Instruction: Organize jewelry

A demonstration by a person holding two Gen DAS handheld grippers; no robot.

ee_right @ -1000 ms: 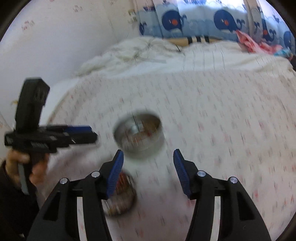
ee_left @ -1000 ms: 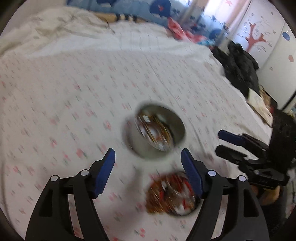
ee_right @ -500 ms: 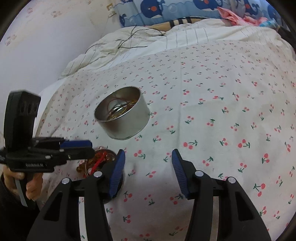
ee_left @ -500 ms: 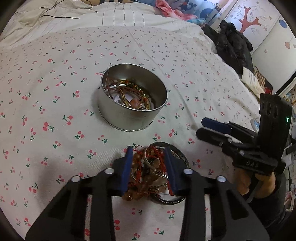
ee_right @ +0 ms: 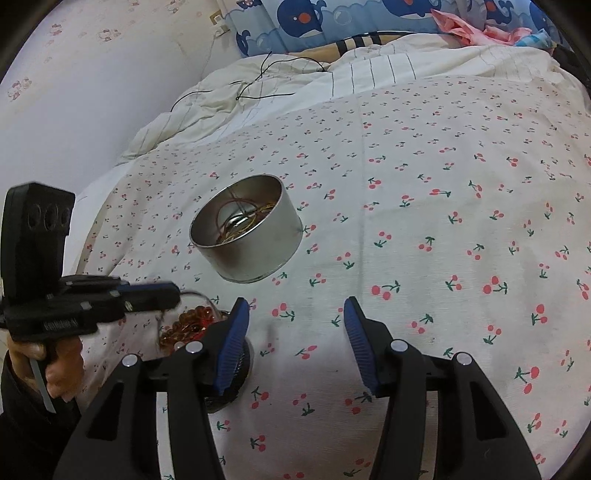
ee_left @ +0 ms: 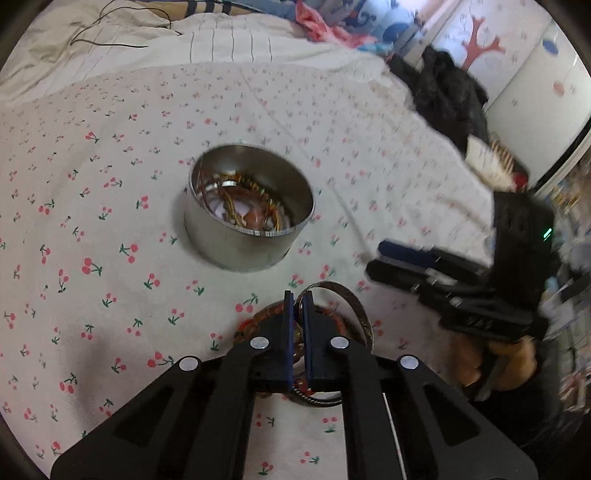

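The left gripper [ee_left: 298, 301] has its fingers [ee_left: 287, 325] pressed almost together over the bead pile [ee_left: 266, 321], and a thin silver ring [ee_left: 305, 300] stands pinched between the blue pads at their tips. Whether any beads are caught with it cannot be told, since the fingers hide most of the pile. The pile, brown and red beads with a red cord, lies in a shallow dark lid [ee_left: 354, 306] on the bed [ee_left: 110, 206], at the near edge of the scene. A metal band curves up on the right of the pile.

The right gripper [ee_right: 293, 321] hangs over bare sheet just right of the lid, its fingers [ee_right: 232, 336] standing apart with nothing between them. Its left finger overlaps the lid's rim in its own view.

Farther off, beyond the pile and apart from it, stands a round metal tin [ee_left: 240, 247], open, with tangled gold and brown chains and bracelets [ee_left: 247, 206] inside.

The sheet is white with small red cherries. At the far end lie a rumpled quilt [ee_right: 258, 96] with a black cable [ee_right: 266, 81] across it, and a whale-print pillow [ee_right: 332, 22].
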